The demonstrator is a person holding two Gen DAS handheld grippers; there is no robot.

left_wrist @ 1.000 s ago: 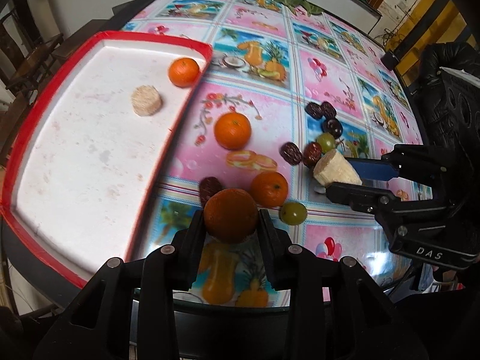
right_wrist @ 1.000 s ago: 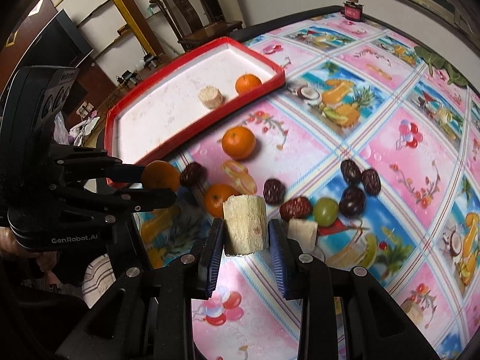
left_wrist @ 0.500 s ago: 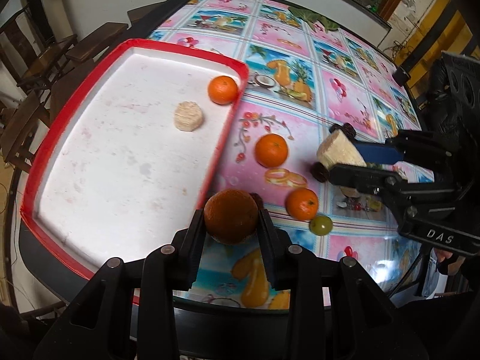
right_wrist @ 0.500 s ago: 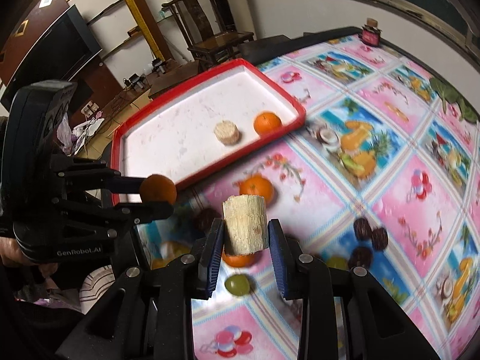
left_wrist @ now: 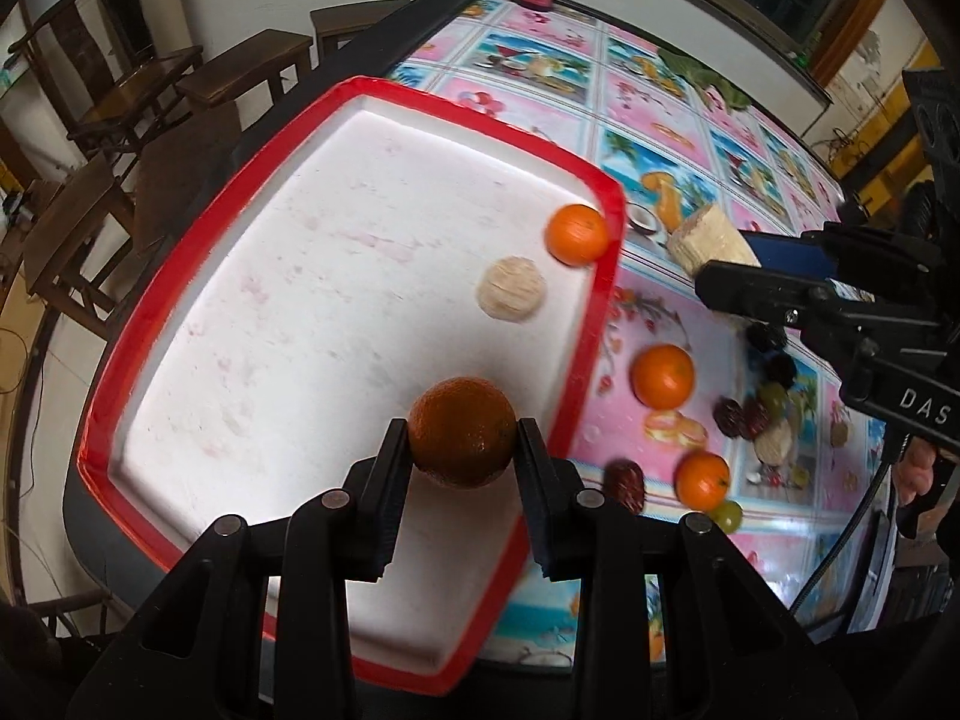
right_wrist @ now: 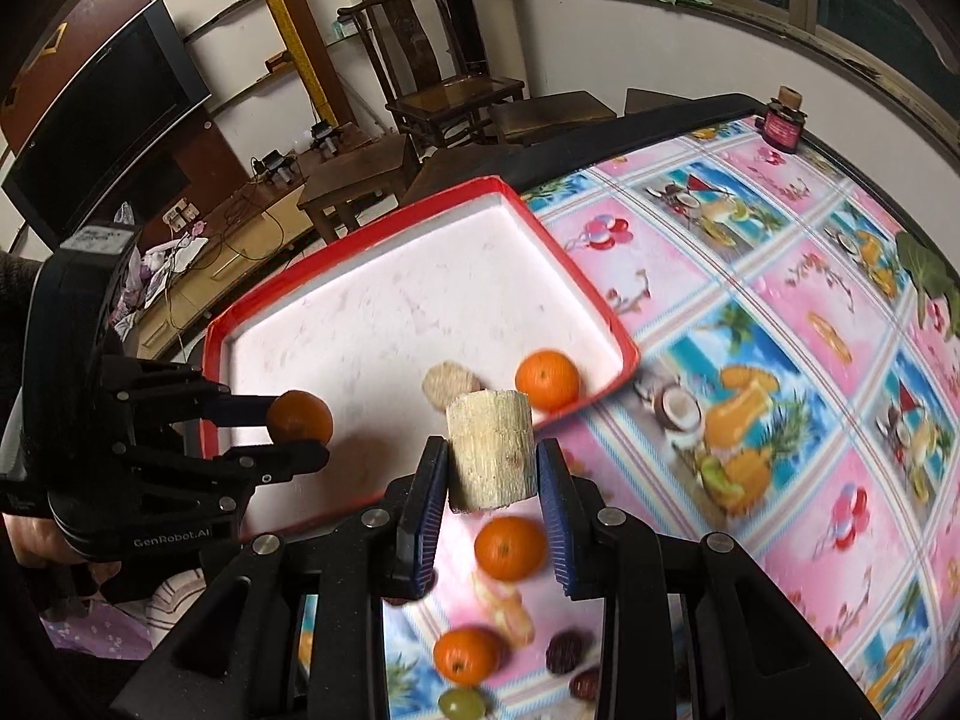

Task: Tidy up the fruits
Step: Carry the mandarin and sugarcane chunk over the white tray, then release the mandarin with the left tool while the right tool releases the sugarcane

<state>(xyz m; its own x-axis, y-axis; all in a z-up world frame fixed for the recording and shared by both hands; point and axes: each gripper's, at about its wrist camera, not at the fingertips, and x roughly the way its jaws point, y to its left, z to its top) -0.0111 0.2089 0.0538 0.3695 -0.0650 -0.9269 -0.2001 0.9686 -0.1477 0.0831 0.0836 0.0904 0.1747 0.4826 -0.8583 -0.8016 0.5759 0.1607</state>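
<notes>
Left tool (left_wrist: 462, 450): clamped on a dark orange (left_wrist: 462, 441), jaws pressing both flanks; hangs above the near right part of the red tray (left_wrist: 96, 414).
Right tool (right_wrist: 489, 468): clamped on a pale cut cane piece (right_wrist: 489, 450), held upright; hangs just short of the tray's near rim, over the counter (right_wrist: 780, 324).
Change noted: a second ago both tools stood over the scattered fruit on the patterned cloth; both have since travelled across to the tray, loads unchanged, grips not altered.
Tray contents: one small orange (left_wrist: 577, 234) in the far right corner, one round cane slice (left_wrist: 511, 289) just beside it; the rest is bare.
Left on the counter: two oranges (left_wrist: 663, 376), a red date (left_wrist: 624, 483), a green grape (left_wrist: 727, 515), and a cluster of dark dates with a pale piece under the right tool's arm, part hidden.
Stage, as judged: transport near complete; release into the tray is the step due.
Meaning for the task: two more items are about to be added; most of the sorting remains.
Risk, as judged: the orange may roll on release.
</notes>
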